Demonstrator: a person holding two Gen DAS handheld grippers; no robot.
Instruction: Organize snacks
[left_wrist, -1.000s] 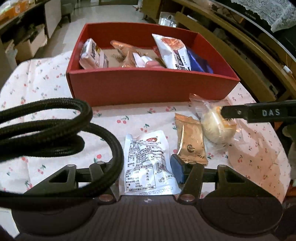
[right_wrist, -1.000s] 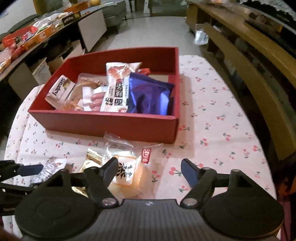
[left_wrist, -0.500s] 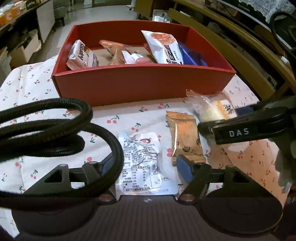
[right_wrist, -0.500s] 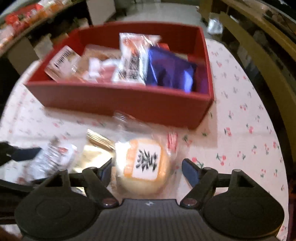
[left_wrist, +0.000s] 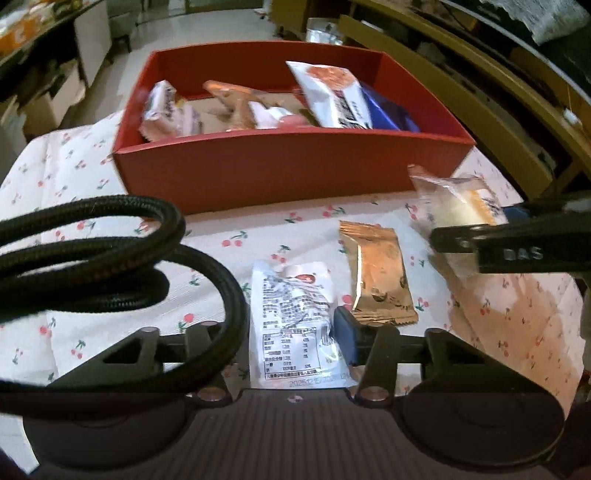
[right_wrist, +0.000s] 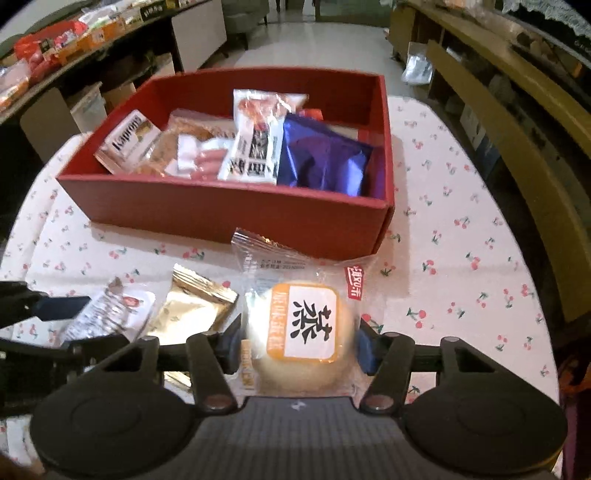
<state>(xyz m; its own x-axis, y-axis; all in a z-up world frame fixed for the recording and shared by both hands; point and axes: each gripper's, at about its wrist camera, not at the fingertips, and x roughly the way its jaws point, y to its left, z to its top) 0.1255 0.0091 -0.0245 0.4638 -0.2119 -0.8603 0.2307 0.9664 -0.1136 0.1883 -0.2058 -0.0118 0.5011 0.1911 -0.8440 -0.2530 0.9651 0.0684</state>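
The right gripper (right_wrist: 300, 341) is closed on a round bun in a clear wrapper (right_wrist: 301, 325), its blue pads pressing the packet from both sides, just near of the red box (right_wrist: 229, 210). The box sits on a cherry-print tablecloth (right_wrist: 461, 229) and holds several snacks, among them a blue foil bag (right_wrist: 323, 162) at its right end. The left gripper (left_wrist: 288, 332) has its fingers spread around a white sachet (left_wrist: 291, 314) lying flat on the cloth; whether they touch it I cannot tell. A gold packet (left_wrist: 378, 273) lies just right of the sachet. A black cable (left_wrist: 110, 258) loops across the left view.
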